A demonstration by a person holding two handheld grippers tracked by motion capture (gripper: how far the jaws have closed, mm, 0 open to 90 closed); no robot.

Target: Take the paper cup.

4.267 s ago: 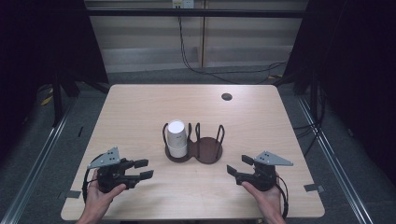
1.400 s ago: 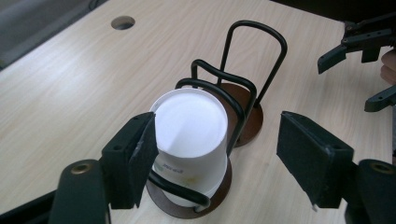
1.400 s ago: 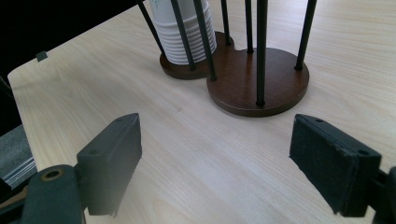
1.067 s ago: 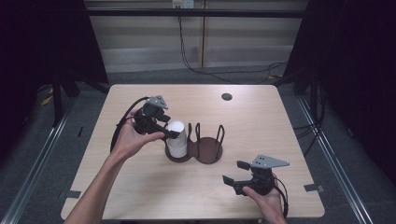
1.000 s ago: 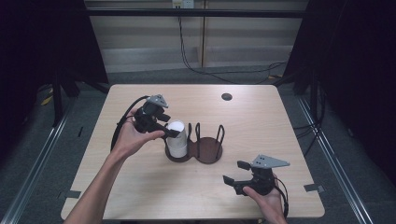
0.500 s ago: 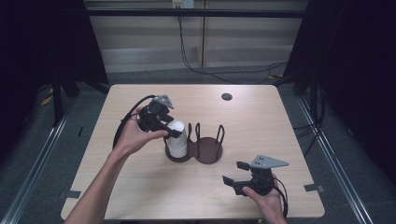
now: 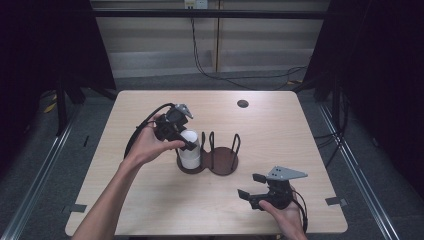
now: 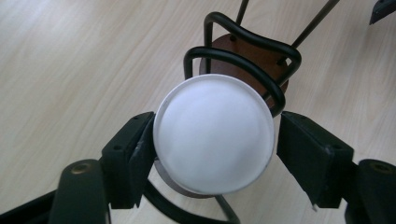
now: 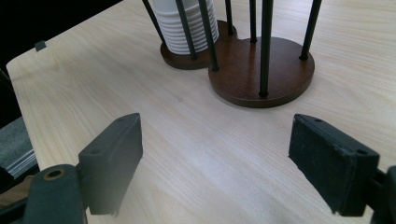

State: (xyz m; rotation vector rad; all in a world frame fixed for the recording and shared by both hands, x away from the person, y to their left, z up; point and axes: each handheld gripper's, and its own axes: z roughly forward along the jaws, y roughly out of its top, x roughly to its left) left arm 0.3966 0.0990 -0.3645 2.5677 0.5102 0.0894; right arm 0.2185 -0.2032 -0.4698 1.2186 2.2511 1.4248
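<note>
Overhead, I see a pale, light-wood square table (image 7: 150, 200) with rounded corners, standing on a grey floor (image 7: 45, 170) with dark curtains to both sides and a pale wall panel behind, where black cables (image 7: 220, 75) hang down and trail across the floor. A small dark round disc (image 7: 243, 103) lies near the table's far edge, well apart from everything else.

Near the table's middle stands a dark brown wooden two-ring holder with black wire uprights (image 7: 222, 160). Its left ring holds a stack of white ribbed paper cups (image 7: 190, 150); its right ring is bare wood.

My left gripper (image 7: 182, 137) is over the top of that stack. In the left gripper view its jaws have just been opening again after a brief closing; the white cup top (image 8: 214, 133) sits between them, the left pad (image 8: 140, 154) at or against the rim and the right pad (image 8: 303, 149) a sliver off it, so I read no clamp.

My right gripper (image 7: 249, 187) rests low near the table's near right edge, jaws wide apart with nothing between them, pointed toward the holder's bare ring (image 9: 261, 70).

Bare tabletop lies broad along the near edge, on the left side and behind the holder.
</note>
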